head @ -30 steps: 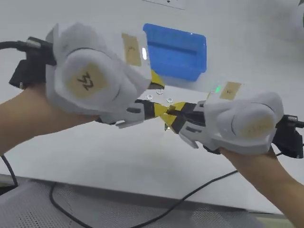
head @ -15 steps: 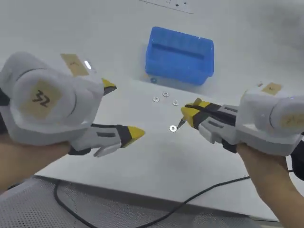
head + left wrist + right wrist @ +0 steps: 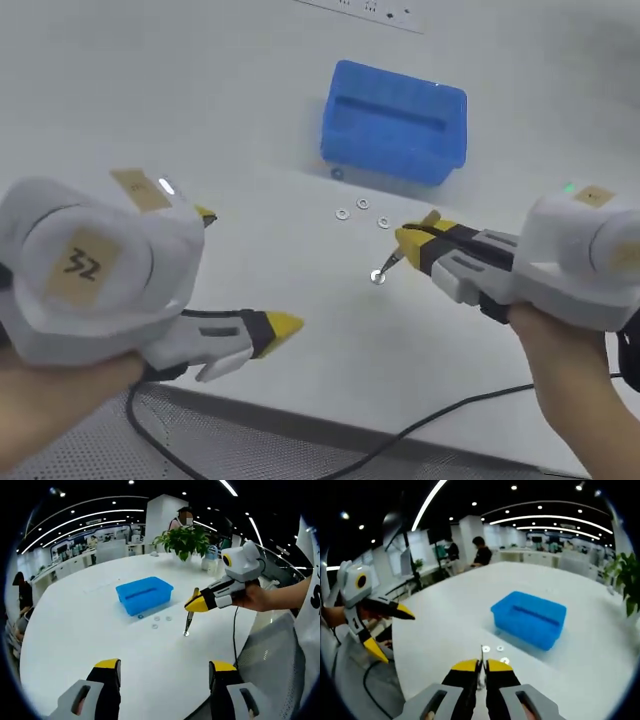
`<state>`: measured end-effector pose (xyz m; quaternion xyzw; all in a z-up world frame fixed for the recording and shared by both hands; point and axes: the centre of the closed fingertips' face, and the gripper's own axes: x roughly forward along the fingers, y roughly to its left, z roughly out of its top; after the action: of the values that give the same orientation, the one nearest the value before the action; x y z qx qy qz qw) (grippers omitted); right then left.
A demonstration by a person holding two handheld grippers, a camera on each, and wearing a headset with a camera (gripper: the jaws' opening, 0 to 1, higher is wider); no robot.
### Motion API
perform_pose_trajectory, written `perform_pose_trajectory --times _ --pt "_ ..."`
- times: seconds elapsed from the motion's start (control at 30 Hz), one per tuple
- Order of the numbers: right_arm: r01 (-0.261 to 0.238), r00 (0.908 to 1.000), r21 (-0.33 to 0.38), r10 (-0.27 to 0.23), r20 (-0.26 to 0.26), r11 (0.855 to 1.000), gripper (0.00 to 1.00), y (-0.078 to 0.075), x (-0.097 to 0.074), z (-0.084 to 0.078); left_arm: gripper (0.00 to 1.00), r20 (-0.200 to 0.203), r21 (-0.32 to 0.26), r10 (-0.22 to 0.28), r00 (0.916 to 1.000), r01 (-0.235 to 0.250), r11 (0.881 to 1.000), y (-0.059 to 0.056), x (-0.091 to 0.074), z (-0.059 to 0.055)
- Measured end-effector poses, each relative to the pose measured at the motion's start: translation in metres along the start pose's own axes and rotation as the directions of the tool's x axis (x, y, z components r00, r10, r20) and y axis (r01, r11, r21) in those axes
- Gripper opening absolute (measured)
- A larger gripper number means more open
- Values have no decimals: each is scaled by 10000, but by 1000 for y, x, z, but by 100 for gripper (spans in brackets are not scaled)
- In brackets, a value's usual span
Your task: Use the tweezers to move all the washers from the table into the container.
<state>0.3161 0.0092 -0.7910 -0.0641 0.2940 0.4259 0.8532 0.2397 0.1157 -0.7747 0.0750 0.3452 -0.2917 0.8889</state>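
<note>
Washer (image 3: pixel 377 277) at tip of tweezers (image 3: pixel 389 264) lies on open table (image 3: pixel 290 240), well inside its edges.

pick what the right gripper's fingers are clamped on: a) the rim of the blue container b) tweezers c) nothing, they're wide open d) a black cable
b: the right gripper has its fingers shut on the tweezers, whose tip points down at a washer.
</note>
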Motion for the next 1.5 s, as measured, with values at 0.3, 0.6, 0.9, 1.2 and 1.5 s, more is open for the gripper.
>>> perform_pose_trajectory --times 0.3,0.6,0.9,1.2,1.5 --pt "-92 9999 -457 96 71 9989 1 12 0 -1 76 -59 50 190 9998 -190 9998 -1 0 -1" --pt "56 9995 328 -46 -302 9994 0 -1 -1 -2 78 -45 118 395 9992 -394 9992 -1 -4 -6" --pt "3 9999 246 -6 112 9997 0 -3 -15 34 80 23 19 687 9976 -687 9976 5 -13 -11" --pt "132 9966 -677 -76 821 9976 0 -10 -17 88 83 -99 33 812 9967 -811 9967 9 -13 -19" --pt "466 9878 -1033 -305 1529 9936 0 -28 7 128 85 -286 -108 1112 9934 -1116 9937 19 -12 -28"
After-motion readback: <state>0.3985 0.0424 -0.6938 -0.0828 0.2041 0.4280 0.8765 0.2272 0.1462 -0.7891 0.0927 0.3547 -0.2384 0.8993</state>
